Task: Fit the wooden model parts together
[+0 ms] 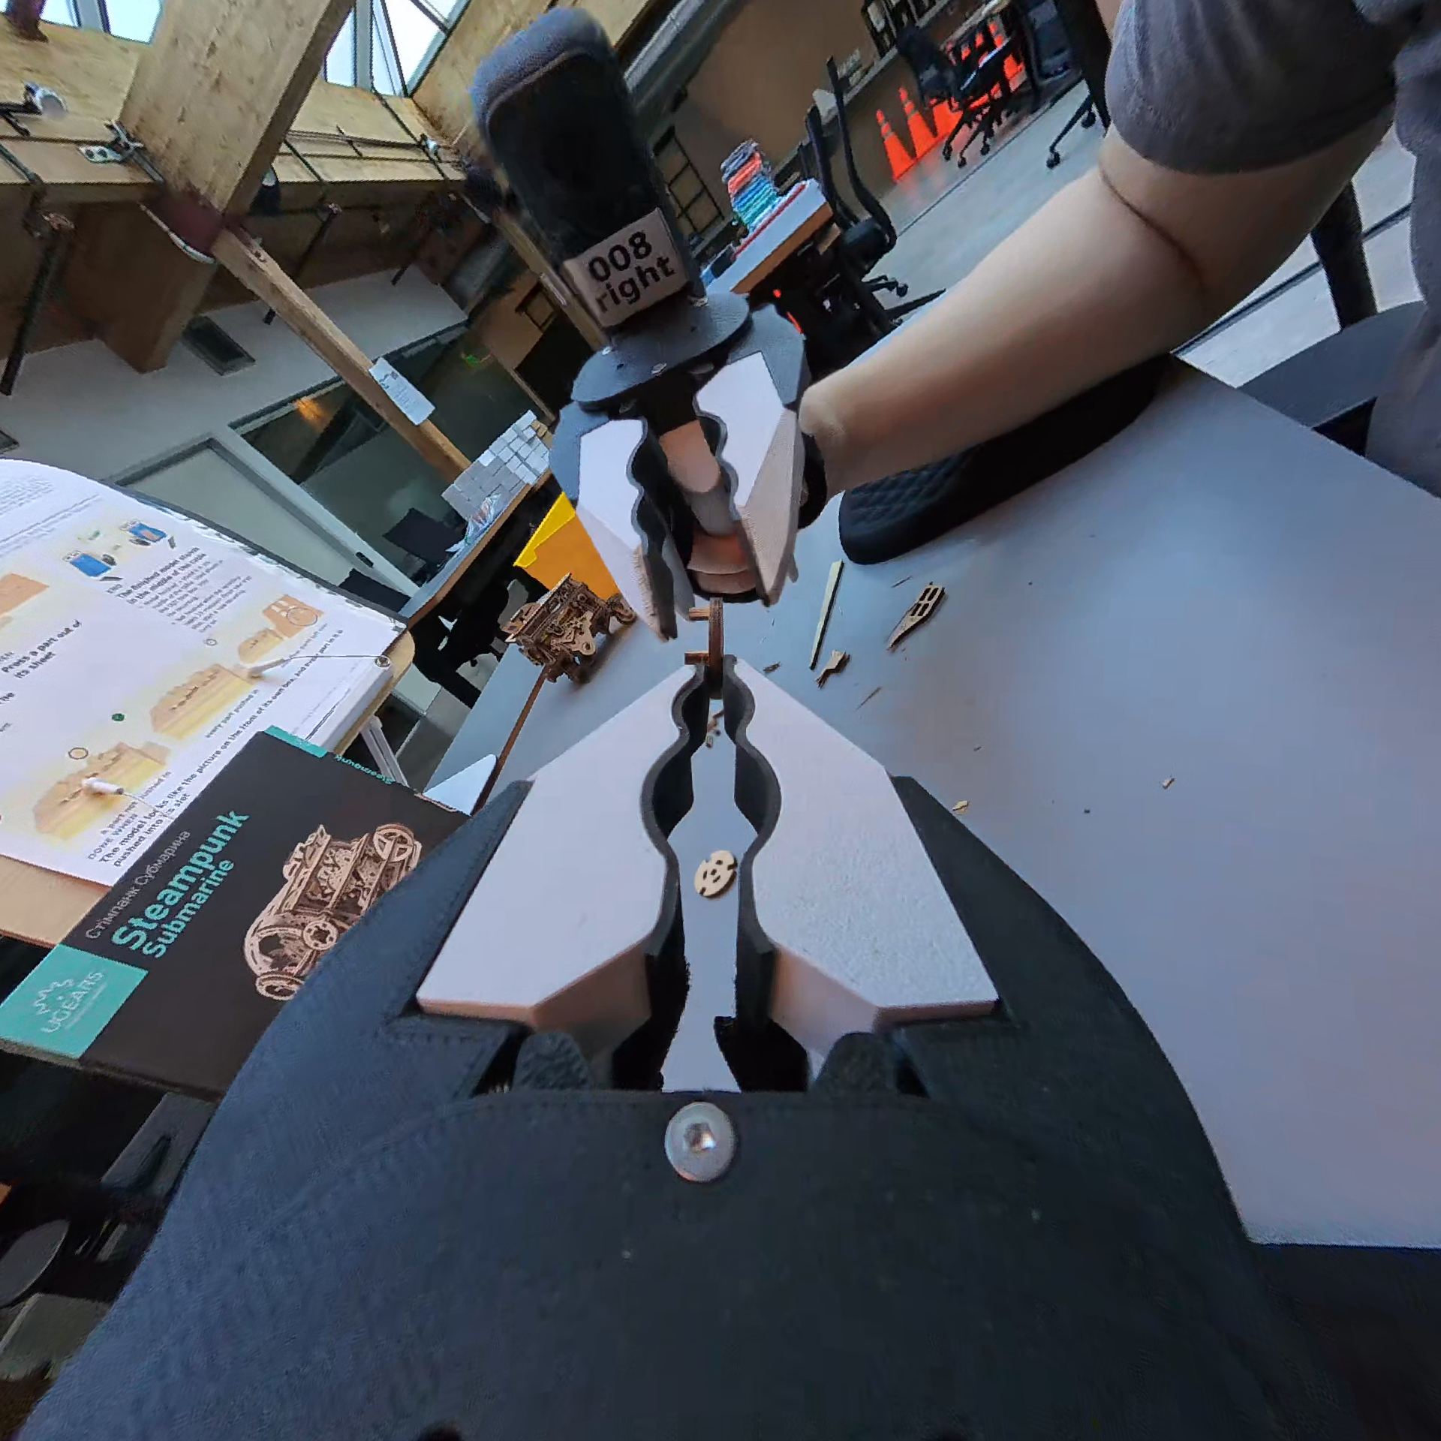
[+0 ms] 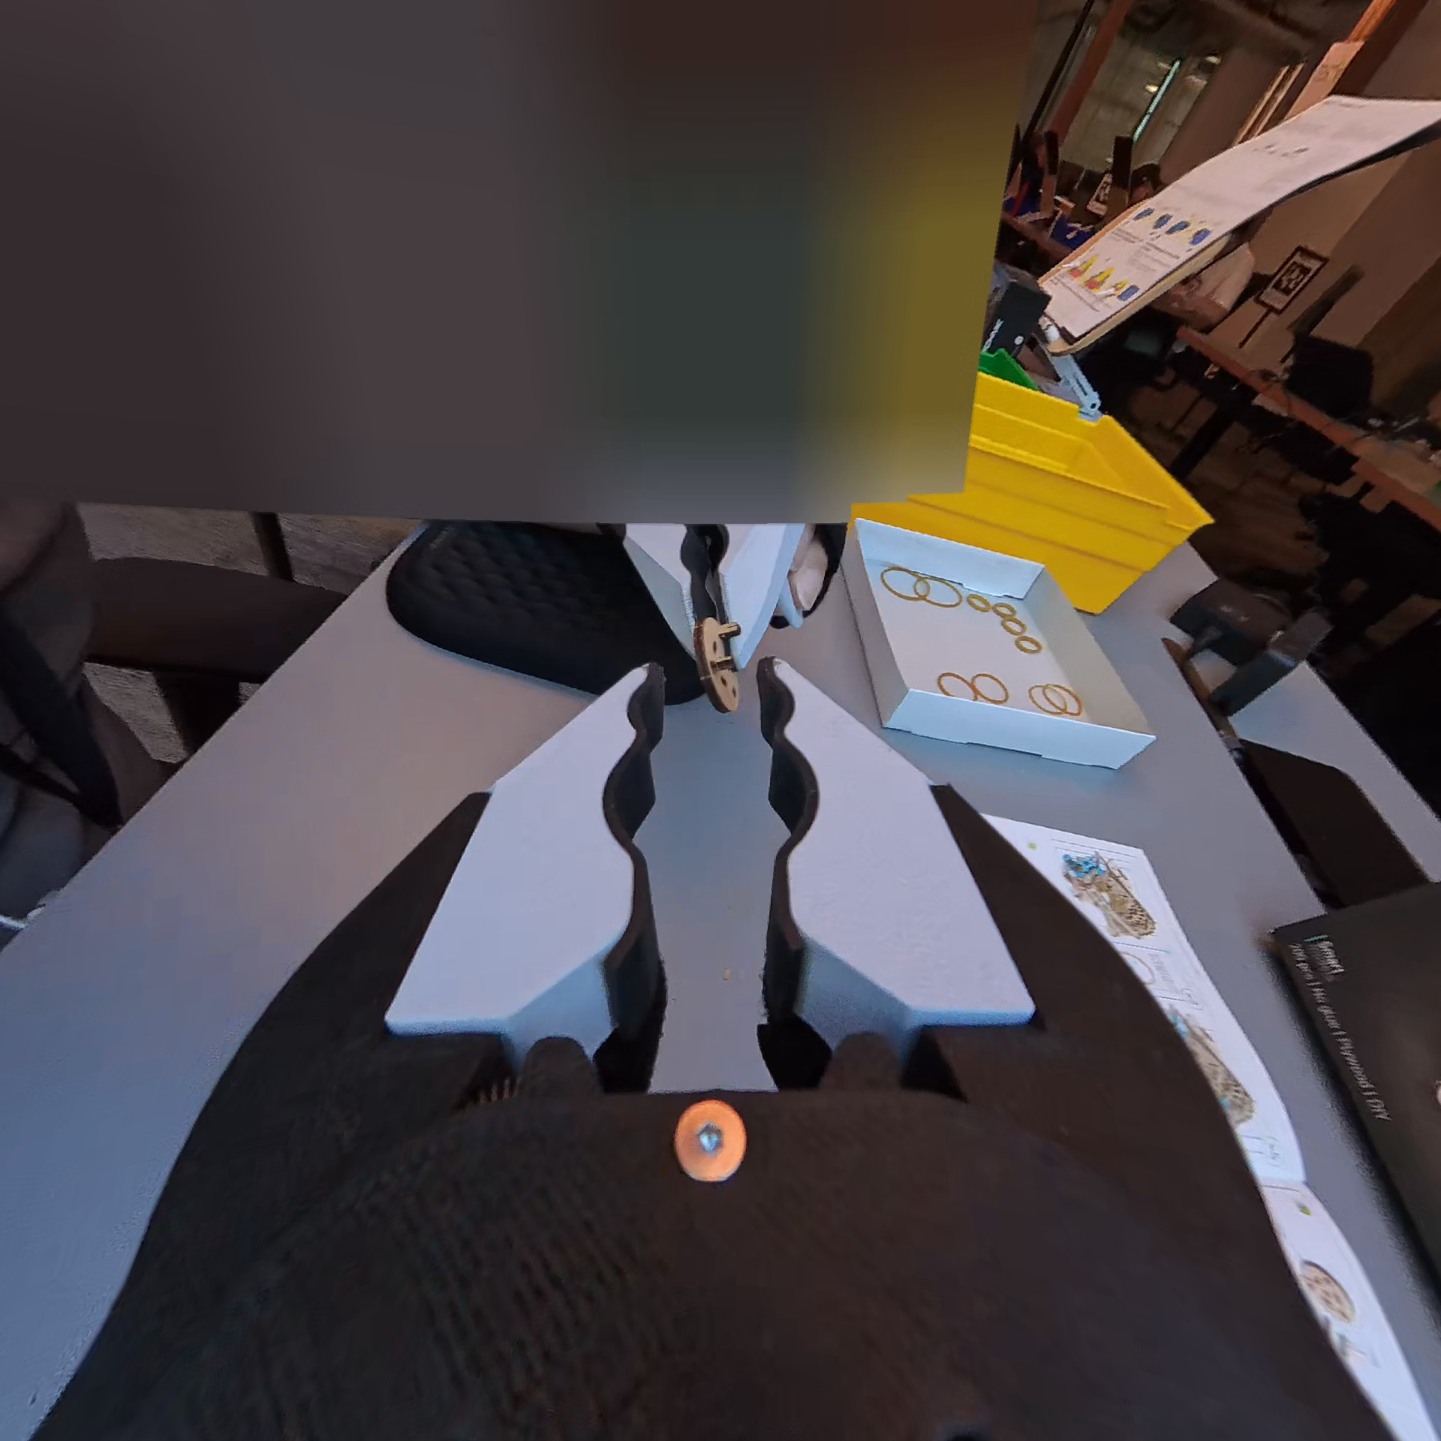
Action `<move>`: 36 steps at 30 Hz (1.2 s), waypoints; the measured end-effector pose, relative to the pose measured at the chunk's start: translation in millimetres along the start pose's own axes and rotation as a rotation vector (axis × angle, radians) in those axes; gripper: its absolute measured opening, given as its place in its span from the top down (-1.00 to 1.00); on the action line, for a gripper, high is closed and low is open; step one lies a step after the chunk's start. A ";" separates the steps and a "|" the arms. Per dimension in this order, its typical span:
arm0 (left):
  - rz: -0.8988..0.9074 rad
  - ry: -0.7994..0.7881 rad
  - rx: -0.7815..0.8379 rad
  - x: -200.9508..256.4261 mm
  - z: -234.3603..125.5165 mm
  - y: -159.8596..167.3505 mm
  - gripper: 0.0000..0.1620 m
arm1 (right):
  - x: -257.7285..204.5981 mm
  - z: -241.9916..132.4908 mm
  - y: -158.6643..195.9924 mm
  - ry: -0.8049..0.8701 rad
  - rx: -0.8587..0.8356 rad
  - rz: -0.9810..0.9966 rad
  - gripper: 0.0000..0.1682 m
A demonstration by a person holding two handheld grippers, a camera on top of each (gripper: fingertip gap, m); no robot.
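Observation:
A small round wooden disc with short pegs point(image 1: 716, 635) is pinched edge-on in my left gripper point(image 1: 713, 678), which is shut on it and holds it above the grey table point(image 1: 1092, 780). In the right wrist view the same disc point(image 2: 716, 667) hangs from the left gripper point(image 2: 713, 616). It sits just ahead of my right gripper point(image 2: 711, 669), whose fingers stand apart, empty, either side of it. In the left wrist view the right gripper point(image 1: 719, 616) comes down from above, tips straddling the disc's upper edge. A second wooden disc point(image 1: 715, 873) lies flat on the table under my left fingers.
A partly built wooden model point(image 1: 565, 624) stands at the far table edge. The kit box point(image 1: 234, 897) and instruction booklet point(image 1: 156, 663) are on the left. Also there: wooden scraps point(image 1: 916, 616), a black wrist rest point(image 1: 975, 483), a white tray of rubber bands point(image 2: 990, 655), a yellow bin point(image 2: 1068, 499), an instruction sheet point(image 2: 1170, 1014). The tips of both grippers are at nearly the same place.

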State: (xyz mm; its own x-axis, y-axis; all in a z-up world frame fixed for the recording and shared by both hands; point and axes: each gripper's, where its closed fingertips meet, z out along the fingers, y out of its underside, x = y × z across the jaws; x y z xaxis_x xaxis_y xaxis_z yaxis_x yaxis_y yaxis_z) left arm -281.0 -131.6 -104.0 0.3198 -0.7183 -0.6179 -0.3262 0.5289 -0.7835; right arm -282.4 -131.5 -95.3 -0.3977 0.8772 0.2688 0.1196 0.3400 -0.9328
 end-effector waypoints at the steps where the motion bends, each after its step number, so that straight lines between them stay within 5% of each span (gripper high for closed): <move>1: 0.001 -0.002 0.005 -0.3 -0.4 -1.1 0.99 | 1.3 -0.2 -1.2 0.021 0.000 -0.020 0.74; 25: -0.007 -0.016 0.019 -3.2 -1.6 -6.4 0.98 | 1.3 3.3 -8.9 0.131 -0.008 -0.198 0.91; 30: -0.048 -0.113 -0.016 -31.2 -26.3 -2.9 0.91 | 17.6 14.4 19.0 0.186 -0.079 -0.185 0.91; 36: -0.131 -0.306 0.028 -76.4 -68.3 3.8 0.99 | -5.7 61.8 88.6 0.136 -0.439 -0.450 0.91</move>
State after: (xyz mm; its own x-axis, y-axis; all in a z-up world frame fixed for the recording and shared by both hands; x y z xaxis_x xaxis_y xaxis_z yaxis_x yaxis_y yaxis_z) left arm -367.5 -105.5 -55.3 0.6109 -0.6141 -0.4997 -0.2419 0.4562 -0.8563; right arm -325.8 -127.4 -194.2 -0.3802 0.6417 0.6660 0.3409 0.7667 -0.5440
